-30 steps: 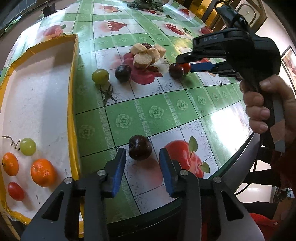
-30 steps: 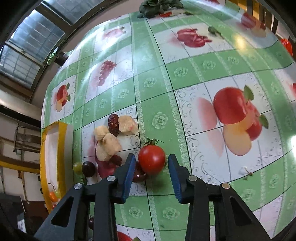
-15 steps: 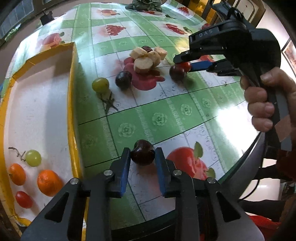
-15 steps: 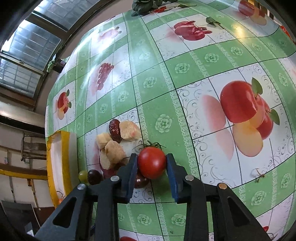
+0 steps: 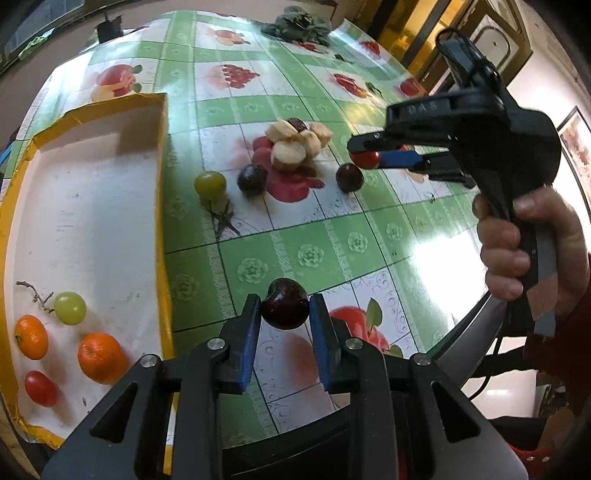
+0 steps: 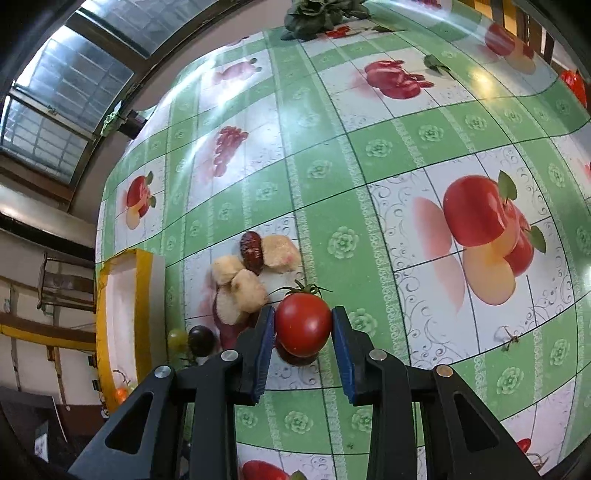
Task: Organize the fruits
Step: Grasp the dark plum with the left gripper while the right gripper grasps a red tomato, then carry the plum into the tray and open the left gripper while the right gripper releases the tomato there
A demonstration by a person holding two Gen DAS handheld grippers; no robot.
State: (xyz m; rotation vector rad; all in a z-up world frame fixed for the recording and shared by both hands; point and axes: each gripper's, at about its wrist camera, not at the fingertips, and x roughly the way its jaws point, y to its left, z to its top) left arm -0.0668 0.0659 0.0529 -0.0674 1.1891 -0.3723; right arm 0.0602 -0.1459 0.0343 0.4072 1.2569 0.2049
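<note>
My left gripper (image 5: 284,314) is shut on a dark cherry (image 5: 284,304) and holds it just above the tablecloth, right of the yellow-rimmed tray (image 5: 162,221). My right gripper (image 6: 303,332) is shut on a red tomato (image 6: 303,325) with a green stem, lifted over a dark plum (image 6: 295,356); this gripper also shows in the left wrist view (image 5: 365,153). The tray holds a green grape (image 5: 69,307), two oranges (image 5: 100,357) and a small red tomato (image 5: 40,388).
On the fruit-print tablecloth lie a green grape (image 5: 210,183), a dark plum (image 5: 252,179), another dark plum (image 5: 349,177), banana pieces (image 5: 291,146) and a red date (image 6: 251,251). A leafy green bunch (image 5: 299,26) lies at the far edge. The table's edge (image 5: 469,354) runs near right.
Both grippers closed on their fruit: the left on the dark cherry, the right on the tomato. Both have lifted slightly off the cloth.
</note>
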